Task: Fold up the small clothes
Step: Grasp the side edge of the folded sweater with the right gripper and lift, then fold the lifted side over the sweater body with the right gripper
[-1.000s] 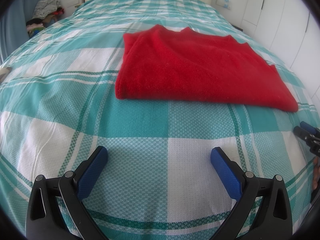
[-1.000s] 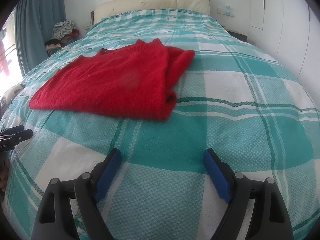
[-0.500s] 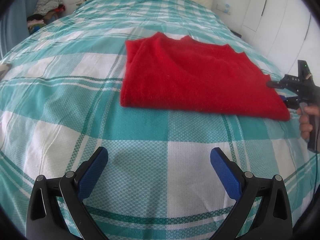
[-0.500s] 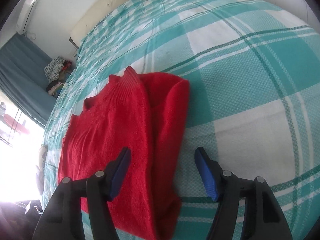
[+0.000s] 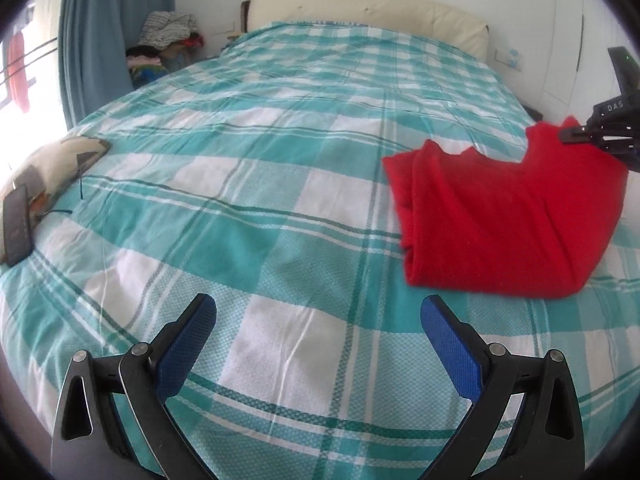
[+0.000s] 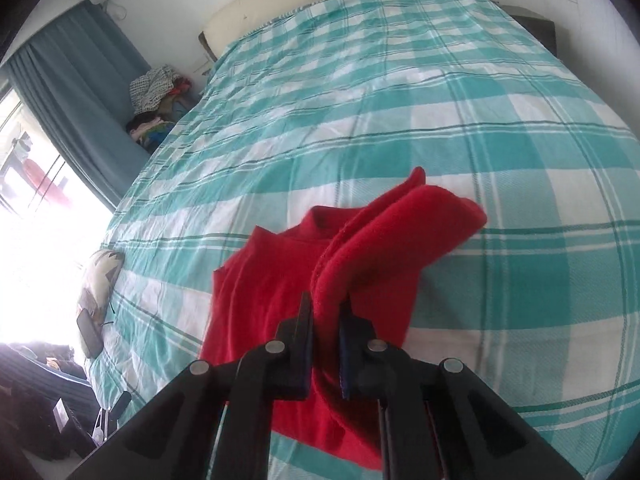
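Note:
A folded red sweater (image 5: 500, 220) lies on the teal-and-white checked bed cover (image 5: 260, 184), at the right in the left wrist view. My right gripper (image 6: 325, 312) is closing, its pads pressing a thick fold at the right edge of the red sweater (image 6: 260, 304), and that edge is raised off the bed. The same right gripper (image 5: 576, 134) shows at the far right of the left wrist view, gripping the lifted corner. My left gripper (image 5: 318, 320) hangs open over bare cover, left of the sweater, with nothing between its blue pads.
A cream headboard (image 5: 360, 4) closes the far end of the bed. A patterned pillow (image 5: 60, 160) and a dark phone-like device (image 5: 18, 224) lie at the left edge. A pile of clothes (image 5: 164, 40) and blue curtains (image 5: 104, 32) stand beyond it. White cupboards (image 5: 568, 40) line the right.
The right gripper moved over the sweater's right edge, shut on it and lifted it. The left gripper drew left and rose, so the sweater now sits far right in its view.

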A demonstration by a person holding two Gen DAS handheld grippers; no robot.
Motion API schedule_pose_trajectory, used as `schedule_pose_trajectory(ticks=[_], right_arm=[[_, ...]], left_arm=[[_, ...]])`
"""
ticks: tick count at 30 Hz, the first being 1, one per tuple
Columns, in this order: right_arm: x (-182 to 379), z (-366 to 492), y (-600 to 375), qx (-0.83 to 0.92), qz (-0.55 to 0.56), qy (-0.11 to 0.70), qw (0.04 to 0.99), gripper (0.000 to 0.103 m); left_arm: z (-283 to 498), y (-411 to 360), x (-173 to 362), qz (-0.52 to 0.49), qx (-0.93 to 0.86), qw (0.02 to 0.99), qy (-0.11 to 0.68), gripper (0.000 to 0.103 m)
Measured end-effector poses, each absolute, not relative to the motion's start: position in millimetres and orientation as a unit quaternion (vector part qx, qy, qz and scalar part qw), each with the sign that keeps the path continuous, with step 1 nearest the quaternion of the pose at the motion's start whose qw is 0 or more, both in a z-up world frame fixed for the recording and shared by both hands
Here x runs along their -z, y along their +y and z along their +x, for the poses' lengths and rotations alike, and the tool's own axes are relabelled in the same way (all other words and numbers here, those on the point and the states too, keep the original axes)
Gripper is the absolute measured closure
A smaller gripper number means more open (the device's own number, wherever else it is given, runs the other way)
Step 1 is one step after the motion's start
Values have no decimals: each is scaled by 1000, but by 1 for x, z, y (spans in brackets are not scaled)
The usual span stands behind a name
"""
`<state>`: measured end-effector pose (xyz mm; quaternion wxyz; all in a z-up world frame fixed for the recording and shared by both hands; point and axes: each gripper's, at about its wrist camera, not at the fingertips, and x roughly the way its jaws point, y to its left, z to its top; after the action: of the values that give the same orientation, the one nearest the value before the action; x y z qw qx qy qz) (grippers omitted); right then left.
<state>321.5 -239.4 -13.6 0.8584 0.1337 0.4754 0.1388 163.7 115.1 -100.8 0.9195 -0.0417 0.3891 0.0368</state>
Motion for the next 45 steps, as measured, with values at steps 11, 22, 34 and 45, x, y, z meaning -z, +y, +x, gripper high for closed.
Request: schedule_pose_trajectory(ticks=[11, 22, 34, 45], right_arm=[[82, 348, -81, -169, 38, 512, 841, 93], [107, 345, -103, -280, 247, 535, 758, 68], [107, 290, -62, -274, -75, 464, 839, 70], [84, 243, -106, -291, -70, 425, 854, 71]], left_arm=[[172, 147, 114, -72, -80, 902, 419, 1], [173, 156, 116, -89, -76, 896, 429, 1], [172, 149, 117, -80, -71, 896, 430, 1], [175, 149, 120, -81, -68, 893, 437, 1]])
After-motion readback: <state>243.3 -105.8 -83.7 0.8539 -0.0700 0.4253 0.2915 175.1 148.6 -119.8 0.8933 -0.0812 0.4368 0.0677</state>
